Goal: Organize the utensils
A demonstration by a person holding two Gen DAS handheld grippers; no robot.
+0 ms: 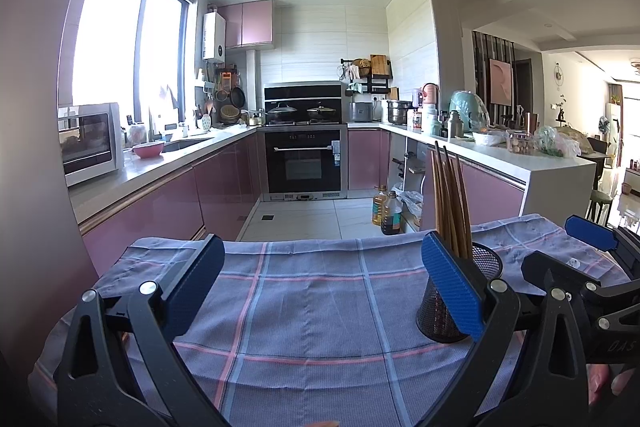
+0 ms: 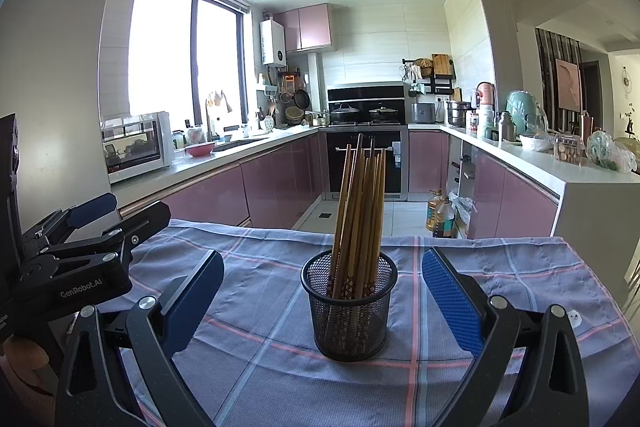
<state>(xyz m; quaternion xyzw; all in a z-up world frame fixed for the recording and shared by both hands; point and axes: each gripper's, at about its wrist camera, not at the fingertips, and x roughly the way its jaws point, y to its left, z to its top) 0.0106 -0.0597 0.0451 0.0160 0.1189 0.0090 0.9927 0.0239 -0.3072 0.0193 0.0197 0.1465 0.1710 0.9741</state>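
Note:
A black mesh cup [image 2: 349, 311] stands upright on the checked cloth [image 2: 500, 291], holding several wooden chopsticks [image 2: 360, 203] that lean slightly apart. My right gripper [image 2: 322, 301] is open, its blue pads on either side of the cup and apart from it. In the left wrist view the same cup [image 1: 486, 261] sits just behind my right-hand blue pad, chopsticks [image 1: 450, 199] rising above it. My left gripper [image 1: 320, 291] is open over bare cloth [image 1: 320, 307], with nothing between its fingers. The right gripper's blue pad [image 1: 590, 231] shows at the far right.
The table's far edge [image 2: 360, 237] drops to a tiled kitchen floor. Pink cabinets and counters run along both sides, with an oven at the back. Oil bottles [image 2: 438, 213] stand on the floor. A small white object [image 2: 573, 317] lies on the cloth at right.

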